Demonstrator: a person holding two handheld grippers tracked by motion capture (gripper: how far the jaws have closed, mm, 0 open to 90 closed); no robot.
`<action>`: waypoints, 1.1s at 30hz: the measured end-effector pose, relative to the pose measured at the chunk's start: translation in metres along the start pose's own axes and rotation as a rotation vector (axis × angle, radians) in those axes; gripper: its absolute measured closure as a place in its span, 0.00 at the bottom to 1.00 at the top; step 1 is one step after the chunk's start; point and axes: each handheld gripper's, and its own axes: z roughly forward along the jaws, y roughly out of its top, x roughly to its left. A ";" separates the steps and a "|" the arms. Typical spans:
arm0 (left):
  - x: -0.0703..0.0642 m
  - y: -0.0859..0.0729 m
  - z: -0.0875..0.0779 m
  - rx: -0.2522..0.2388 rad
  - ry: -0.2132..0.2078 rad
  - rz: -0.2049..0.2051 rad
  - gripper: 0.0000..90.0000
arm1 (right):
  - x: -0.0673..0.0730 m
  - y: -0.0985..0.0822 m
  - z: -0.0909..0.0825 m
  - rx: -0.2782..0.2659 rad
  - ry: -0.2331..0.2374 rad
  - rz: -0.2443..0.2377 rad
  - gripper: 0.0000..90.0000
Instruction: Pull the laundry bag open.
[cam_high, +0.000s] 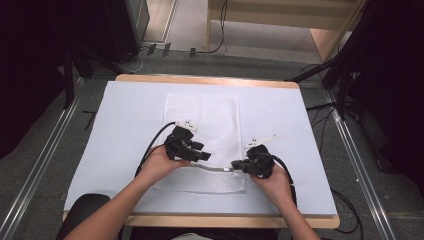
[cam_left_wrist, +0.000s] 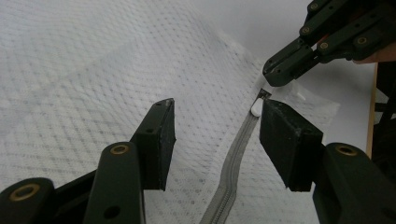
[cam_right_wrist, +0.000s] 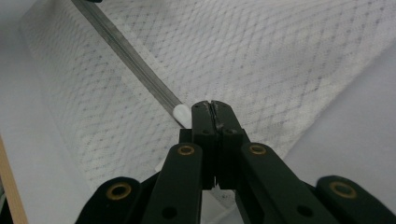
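A white mesh laundry bag with a grey zipper (cam_high: 202, 130) lies flat on the pale blue-white covered surface (cam_high: 125, 130), its zipper (cam_left_wrist: 233, 163) running along the edge nearest the person. The right gripper (cam_high: 239, 165) is at the right-hand end of the zipper with its jaws fully closed; in the right gripper view they meet just beside the white zipper pull (cam_right_wrist: 181, 113), apparently pinching the bag fabric or tape at that end, though what exactly lies between them cannot be made out. The left gripper (cam_high: 202, 156) hovers over the zipper line with its jaws open and nothing between the pads; in the left gripper view the zipper pull (cam_left_wrist: 256, 108) sits just in front of the tip of one jaw, close to the closed tip of the right gripper (cam_left_wrist: 280, 74). Judged step: anchoring the bag end while taking hold of the pull to run the zipper. To do this well, the left jaws should be centred on the pull, not the tape, and closed squarely before any travel. The right grip should hold the end taut so the mesh does not bunch. Travel should follow the zipper line, low to the surface, to avoid snagging mesh in the slider.
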 end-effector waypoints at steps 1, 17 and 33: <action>-0.002 0.000 0.001 0.005 0.000 0.008 0.52 | -0.001 0.000 0.000 0.001 -0.002 -0.006 1.00; -0.016 0.001 0.021 0.038 -0.070 0.019 0.74 | -0.011 -0.010 0.003 0.008 0.001 -0.079 0.99; -0.024 -0.001 0.043 0.085 -0.091 0.027 0.89 | -0.013 -0.013 0.000 0.005 -0.001 -0.082 0.99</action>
